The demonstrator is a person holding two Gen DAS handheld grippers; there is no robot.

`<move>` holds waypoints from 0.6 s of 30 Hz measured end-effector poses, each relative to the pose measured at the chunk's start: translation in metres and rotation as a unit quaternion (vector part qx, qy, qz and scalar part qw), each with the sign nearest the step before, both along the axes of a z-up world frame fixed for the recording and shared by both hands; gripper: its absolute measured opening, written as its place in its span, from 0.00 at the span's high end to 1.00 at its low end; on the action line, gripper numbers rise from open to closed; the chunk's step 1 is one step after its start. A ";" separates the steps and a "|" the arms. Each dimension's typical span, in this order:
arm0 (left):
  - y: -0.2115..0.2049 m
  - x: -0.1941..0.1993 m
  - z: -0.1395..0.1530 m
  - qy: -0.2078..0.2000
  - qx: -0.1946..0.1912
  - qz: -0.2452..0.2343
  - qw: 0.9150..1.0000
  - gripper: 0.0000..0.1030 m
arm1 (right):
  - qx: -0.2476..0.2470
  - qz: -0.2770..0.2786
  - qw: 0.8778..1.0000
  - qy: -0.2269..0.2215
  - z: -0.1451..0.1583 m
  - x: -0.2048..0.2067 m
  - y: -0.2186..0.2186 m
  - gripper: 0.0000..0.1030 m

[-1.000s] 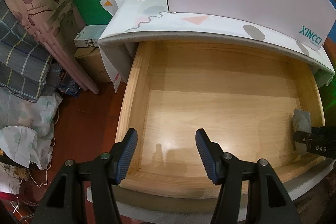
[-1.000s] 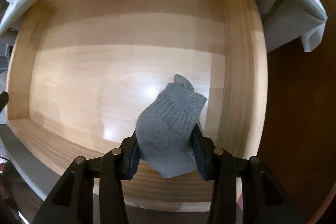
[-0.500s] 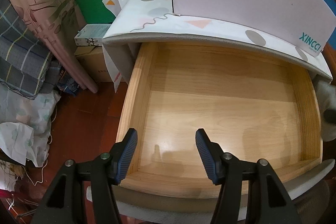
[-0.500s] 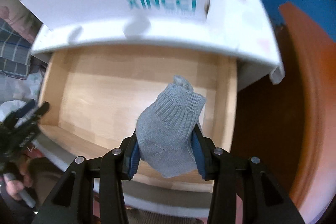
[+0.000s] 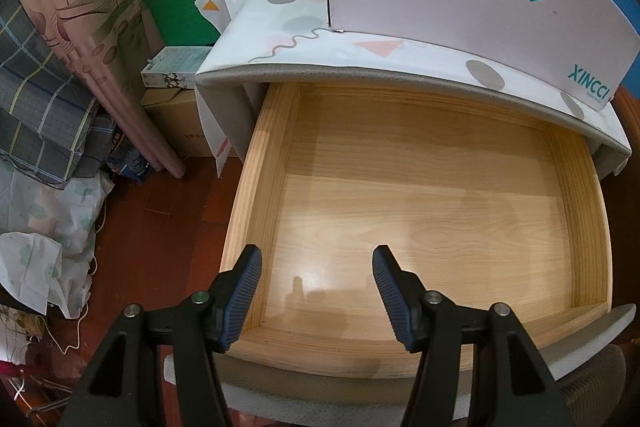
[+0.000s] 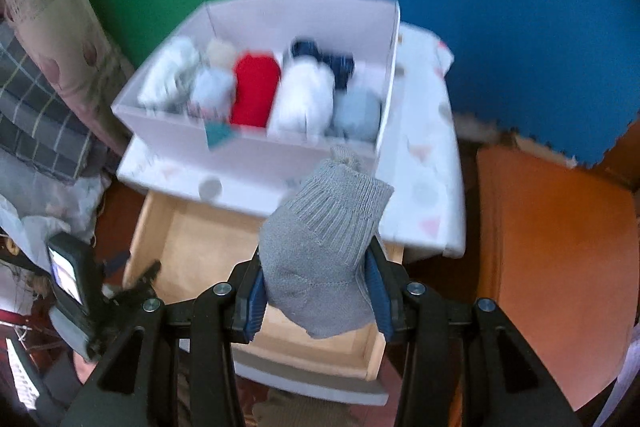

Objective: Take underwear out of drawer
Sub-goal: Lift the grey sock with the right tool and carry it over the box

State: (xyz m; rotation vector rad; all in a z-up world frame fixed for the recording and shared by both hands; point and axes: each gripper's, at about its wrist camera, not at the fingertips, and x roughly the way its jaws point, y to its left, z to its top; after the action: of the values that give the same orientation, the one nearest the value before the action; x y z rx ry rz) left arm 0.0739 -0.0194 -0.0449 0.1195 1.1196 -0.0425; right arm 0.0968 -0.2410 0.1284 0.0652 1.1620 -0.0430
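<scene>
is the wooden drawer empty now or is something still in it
Empty: the left wrist view shows the drawer with only bare wood inside, and the right gripper holds the grey sock above it.

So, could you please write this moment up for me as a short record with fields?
setting: wooden drawer pulled open under a cloth-covered top
drawer contents: nothing visible inside
held item: grey knitted garment, ribbed cuff pointing away from the camera
right hand-held gripper: shut on the grey knitted garment, above the drawer
left hand-held gripper: open, nothing between its pads, over the drawer's front edge
white box: on the top, holding rolled garments in white, red, navy and pale blue
</scene>
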 end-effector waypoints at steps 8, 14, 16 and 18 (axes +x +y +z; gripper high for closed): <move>-0.001 0.001 -0.001 0.001 0.002 0.000 1.000 0.43 | -0.013 0.003 1.000 -0.026 0.028 0.052 0.011 0.61; 0.000 0.002 -0.001 0.002 0.003 0.001 1.000 0.43 | -0.025 0.006 0.999 -0.018 0.019 0.084 0.018 0.61; 0.000 0.002 -0.001 0.002 0.003 0.001 1.000 0.43 | -0.027 0.006 1.000 -0.014 0.012 0.094 0.021 0.61; 0.000 0.002 -0.001 0.002 0.003 0.001 1.000 0.43 | -0.029 0.008 1.000 -0.009 0.004 0.102 0.024 0.61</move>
State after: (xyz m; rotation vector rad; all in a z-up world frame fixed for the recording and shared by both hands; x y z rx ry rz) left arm 0.0763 -0.0191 -0.0458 0.1236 1.1242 -0.0385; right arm 0.1989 -0.2170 0.1323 0.0048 1.1417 -0.0621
